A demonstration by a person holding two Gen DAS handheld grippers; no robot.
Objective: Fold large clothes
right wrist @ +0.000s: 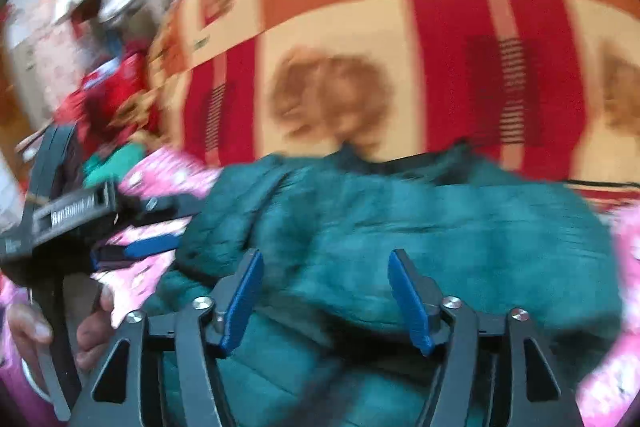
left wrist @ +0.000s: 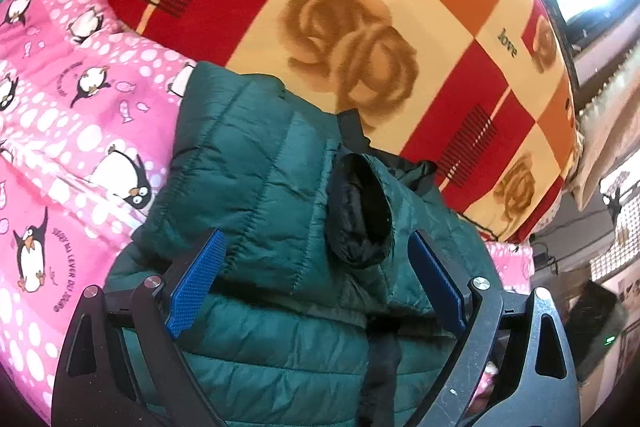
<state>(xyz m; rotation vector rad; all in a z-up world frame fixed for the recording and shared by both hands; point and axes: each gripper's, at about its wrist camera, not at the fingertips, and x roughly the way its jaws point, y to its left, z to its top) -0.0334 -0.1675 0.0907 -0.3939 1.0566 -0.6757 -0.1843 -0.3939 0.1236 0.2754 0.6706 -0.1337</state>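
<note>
With both your left gripper [left wrist: 316, 283] and right gripper [right wrist: 326, 297] spread wide and empty over the green puffer jacket [left wrist: 256, 187] bunched on the bed's pink penguin quilt [left wrist: 60, 99] edge — pinch the black-lined cuff [left wrist: 362, 211], not loose padding.

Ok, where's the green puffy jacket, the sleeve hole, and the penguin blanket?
green puffy jacket [left wrist: 256, 163]: left wrist view, on its quilted panel.
sleeve hole [left wrist: 362, 203]: left wrist view, on the dark lining inside the cuff.
penguin blanket [left wrist: 60, 131]: left wrist view, on the pink fabric beside the jacket.
</note>
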